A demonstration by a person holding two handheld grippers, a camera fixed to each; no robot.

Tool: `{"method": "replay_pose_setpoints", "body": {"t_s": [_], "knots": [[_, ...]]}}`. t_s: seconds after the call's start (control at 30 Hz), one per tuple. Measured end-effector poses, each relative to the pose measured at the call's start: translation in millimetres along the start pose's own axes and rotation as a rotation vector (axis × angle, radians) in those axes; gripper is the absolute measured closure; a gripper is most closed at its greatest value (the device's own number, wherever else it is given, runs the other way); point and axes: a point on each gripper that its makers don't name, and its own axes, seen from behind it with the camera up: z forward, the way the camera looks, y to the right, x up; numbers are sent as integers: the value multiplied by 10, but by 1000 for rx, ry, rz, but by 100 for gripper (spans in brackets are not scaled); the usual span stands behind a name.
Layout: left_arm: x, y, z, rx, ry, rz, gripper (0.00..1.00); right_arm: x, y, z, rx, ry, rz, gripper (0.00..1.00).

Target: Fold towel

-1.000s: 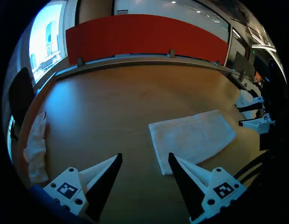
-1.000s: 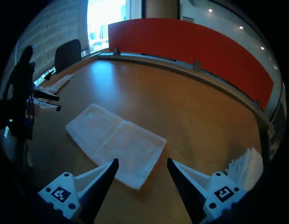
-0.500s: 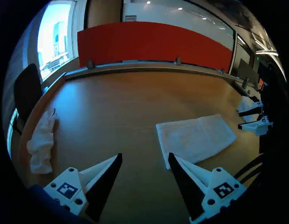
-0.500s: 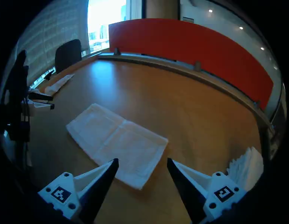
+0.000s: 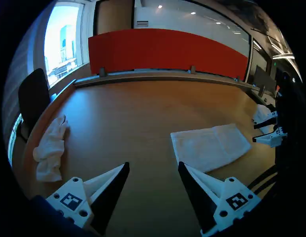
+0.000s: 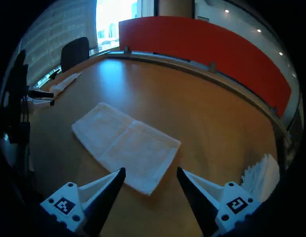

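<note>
A white towel [image 5: 210,146] lies flat on the wooden table [image 5: 133,114], folded into a long rectangle with a crease across its middle. In the left gripper view my left gripper [image 5: 153,173] is open, just short of the towel's near left corner. In the right gripper view the same towel [image 6: 125,144] lies ahead of my right gripper [image 6: 150,177], which stands open at the towel's near edge with nothing between its fingers. The right gripper [image 5: 269,128] also shows at the far right of the left gripper view, and the left gripper [image 6: 40,98] at the left of the right gripper view.
A crumpled white cloth [image 5: 50,148] lies near the table's left edge beside a black chair [image 5: 32,98]. A stack of folded white towels [image 6: 261,175] sits at the right. A red divider [image 5: 165,49] runs along the table's far side.
The left gripper has drawn back and tilted up, so the towel looks smaller and farther away. The right gripper has shifted slightly. Both stay open.
</note>
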Motion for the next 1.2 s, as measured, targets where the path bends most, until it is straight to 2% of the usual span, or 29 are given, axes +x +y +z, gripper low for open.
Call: {"method": "replay_pose_setpoints", "body": {"t_s": [0.47, 1.0, 1.2], "knots": [[-27, -93, -112, 19, 18, 8, 9, -250, -29, 55, 37, -57, -45, 0], [-16, -215, -233, 28, 36, 2, 9, -414, -45, 80, 96, -107, -148, 1], [-38, -224, -266, 27, 36, 6, 9, -444, -58, 113, 118, -118, -175, 8]]}}
